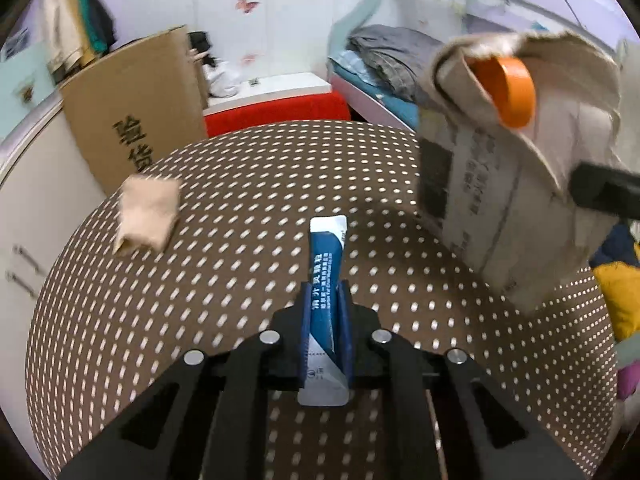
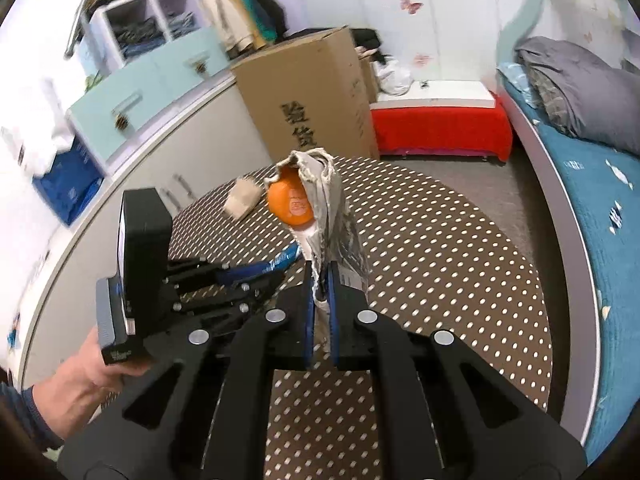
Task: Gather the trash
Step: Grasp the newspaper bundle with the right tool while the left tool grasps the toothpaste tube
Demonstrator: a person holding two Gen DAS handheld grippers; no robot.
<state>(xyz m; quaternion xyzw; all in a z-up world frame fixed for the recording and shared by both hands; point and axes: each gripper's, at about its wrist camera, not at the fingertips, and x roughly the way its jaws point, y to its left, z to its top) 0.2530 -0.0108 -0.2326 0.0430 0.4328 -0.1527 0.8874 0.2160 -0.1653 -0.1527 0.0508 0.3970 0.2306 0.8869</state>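
My left gripper (image 1: 325, 292) is shut on a blue and white sachet wrapper (image 1: 326, 264) and holds it above the brown dotted round table (image 1: 240, 184). My right gripper (image 2: 320, 280) is shut on the edge of a grey paper bag (image 2: 332, 208) that holds an orange lid (image 2: 290, 202). In the left wrist view the bag (image 1: 492, 184) hangs at the upper right with the orange lid (image 1: 510, 94) in its open mouth. A crumpled beige paper scrap (image 1: 146, 210) lies on the table at the left; it also shows in the right wrist view (image 2: 242, 198).
A tall cardboard box (image 2: 308, 96) stands behind the table beside white cabinets (image 2: 152, 80). A red-covered bench (image 2: 440, 124) is at the back. A bed with a blue cover (image 2: 580, 176) runs along the right. The left gripper's body (image 2: 192, 276) sits left of the bag.
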